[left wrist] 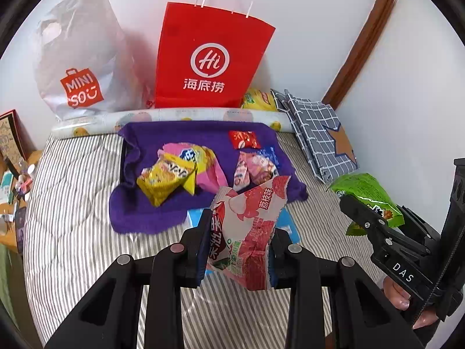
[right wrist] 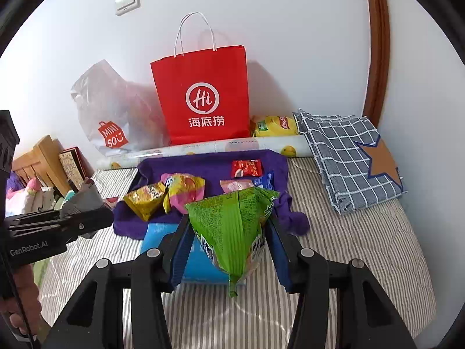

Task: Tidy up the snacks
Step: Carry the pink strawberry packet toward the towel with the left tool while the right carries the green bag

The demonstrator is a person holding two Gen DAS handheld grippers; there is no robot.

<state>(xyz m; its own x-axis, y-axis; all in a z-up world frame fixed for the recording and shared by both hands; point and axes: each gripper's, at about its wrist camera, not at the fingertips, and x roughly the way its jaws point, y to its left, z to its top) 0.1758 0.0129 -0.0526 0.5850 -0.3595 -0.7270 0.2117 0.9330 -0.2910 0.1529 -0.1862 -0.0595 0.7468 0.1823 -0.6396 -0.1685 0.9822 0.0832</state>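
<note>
Left gripper [left wrist: 237,250]: jaws clamped narrow on a red-and-white lychee snack packet [left wrist: 247,232], crinkled, torn-looking top edge, held above the striped bed [left wrist: 72,203]

Right gripper [right wrist: 229,250]: jaws partway apart, holding a green snack bag [right wrist: 232,226] by its sides; puffy, back seam facing the camera, one corner hanging down below the jaws. The left wrist view shows the same bag pinched in the right gripper at the right edge

Remaining snacks lie on a purple towel [left wrist: 139,215] spread on the bed: yellow crinkled packet [left wrist: 162,180] touching a pink-and-yellow bag [left wrist: 203,163]; small red packet [left wrist: 243,139] toward the back; a pink-white packet [left wrist: 252,168] with a blue one [left wrist: 270,152] just beside it. Light-blue flat pack [right wrist: 162,235] sits at the towel's near edge, under the held bags

At the wall: red Haidilao paper bag [left wrist: 212,58] upright, grey Miniso plastic bag [left wrist: 78,58] to its left, yellow packet [left wrist: 258,100] to its right, a patterned roll [left wrist: 174,116] lying in front. Blue checked cloth bag [left wrist: 319,133] flat at right
</note>
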